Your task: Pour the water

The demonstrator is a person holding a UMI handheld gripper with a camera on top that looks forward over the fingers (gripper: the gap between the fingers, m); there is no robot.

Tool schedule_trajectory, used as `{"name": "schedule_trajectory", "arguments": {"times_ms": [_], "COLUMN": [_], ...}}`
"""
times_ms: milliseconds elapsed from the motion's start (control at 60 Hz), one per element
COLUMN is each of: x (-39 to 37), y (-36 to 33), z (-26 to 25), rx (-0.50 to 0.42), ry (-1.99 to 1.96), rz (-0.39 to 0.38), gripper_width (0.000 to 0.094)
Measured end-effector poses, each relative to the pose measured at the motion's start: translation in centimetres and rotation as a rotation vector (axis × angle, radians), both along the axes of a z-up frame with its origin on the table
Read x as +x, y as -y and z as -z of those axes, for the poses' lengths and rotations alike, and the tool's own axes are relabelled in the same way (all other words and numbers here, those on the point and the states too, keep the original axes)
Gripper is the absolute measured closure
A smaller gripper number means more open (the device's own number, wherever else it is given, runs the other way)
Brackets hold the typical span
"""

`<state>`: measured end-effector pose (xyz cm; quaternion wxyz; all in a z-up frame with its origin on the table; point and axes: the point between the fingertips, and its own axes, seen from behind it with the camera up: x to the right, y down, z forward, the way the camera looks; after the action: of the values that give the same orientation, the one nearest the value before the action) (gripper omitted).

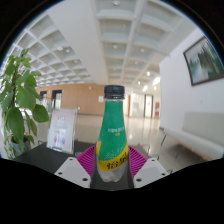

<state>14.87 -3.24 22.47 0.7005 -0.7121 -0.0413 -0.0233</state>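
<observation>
A clear plastic bottle (pixel 113 135) with a green and yellow label and a dark green cap stands upright between my fingers. My gripper (pixel 112 166) is shut on the bottle's lower body; both pink pads (pixel 88 160) press against its sides. The bottle is held up off the dark table (pixel 45 157), which lies below and behind it. No cup or other vessel shows in this view.
A leafy green plant (pixel 20 100) stands at the left. A white sign stand (pixel 62 130) sits on the table beside it. A long hall with a coffered ceiling runs behind, with a framed picture (pixel 203 60) and a white bench (pixel 195 135) at the right.
</observation>
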Motion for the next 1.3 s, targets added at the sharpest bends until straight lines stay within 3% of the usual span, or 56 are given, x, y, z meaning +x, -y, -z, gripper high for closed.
{"name": "schedule_trajectory", "arguments": {"times_ms": [83, 283, 317, 400, 517, 550, 617, 650, 717, 933, 1133, 1300], "x": [-0.2, -1.3, -1.6, -2.7, -2.7, -2.8, -2.3, -2.4, -2.7, -4.4, -5.3, -6.0], "y": [-0.1, -0.1, 0.2, -0.7, -0.6, -0.5, 1.2, 2.1, 4.8, 15.2, 23.8, 28.9], "z": [6.9, 16.9, 16.3, 15.0, 15.1, 15.0, 14.6, 14.0, 13.3, 9.1, 4.6, 4.3], "rx": [-0.108, -0.279, -0.227, -0.232, -0.27, -0.295, -0.309, -0.312, -0.328, -0.363, -0.297, -0.317], "ry": [-0.024, 0.001, -0.002, -0.021, -0.026, -0.022, -0.022, -0.027, -0.042, -0.085, -0.014, -0.011], "rz": [-0.005, -0.032, -0.031, -0.012, -0.004, 0.009, 0.019, 0.022, 0.03, 0.1, 0.142, 0.15], "gripper_width": [0.0507, 0.0492, 0.0507, 0.0491, 0.0361, 0.0295, 0.0054, 0.0115, 0.0068, 0.0078, 0.0076, 0.0079]}}
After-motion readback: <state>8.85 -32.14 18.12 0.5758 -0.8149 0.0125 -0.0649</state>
